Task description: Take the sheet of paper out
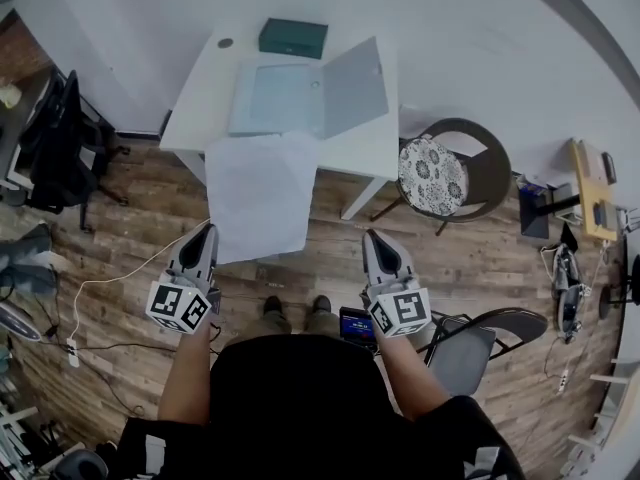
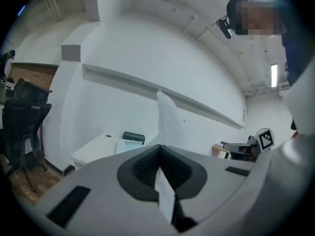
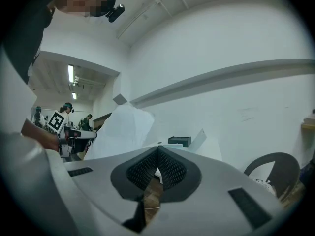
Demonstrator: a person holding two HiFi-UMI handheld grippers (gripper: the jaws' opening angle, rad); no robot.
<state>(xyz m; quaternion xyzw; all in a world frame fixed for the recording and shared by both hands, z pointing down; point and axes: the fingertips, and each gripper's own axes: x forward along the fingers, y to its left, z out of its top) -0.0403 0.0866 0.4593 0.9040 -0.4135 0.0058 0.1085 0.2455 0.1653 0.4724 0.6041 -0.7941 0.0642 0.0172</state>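
Underfoot we have wood floor (image 1: 130, 218), and a white table (image 1: 195, 108) stands at the far side by the wall. An open folder (image 1: 300, 98) lies flat on the table. The sheet of paper (image 1: 258, 193) runs from the table's front edge, just below the folder, out over the floor towards us. We can't tell if its far edge is tucked in the folder. A chair (image 1: 485, 163) with a patterned cushion sits right of the table. A dark green box (image 1: 293, 38) is behind the folder. Our left gripper (image 1: 208, 228) is clamped on the sheet's near left corner, with paper between the pads. Our right gripper (image 1: 369, 234) is closed on nothing, well apart from the sheet.
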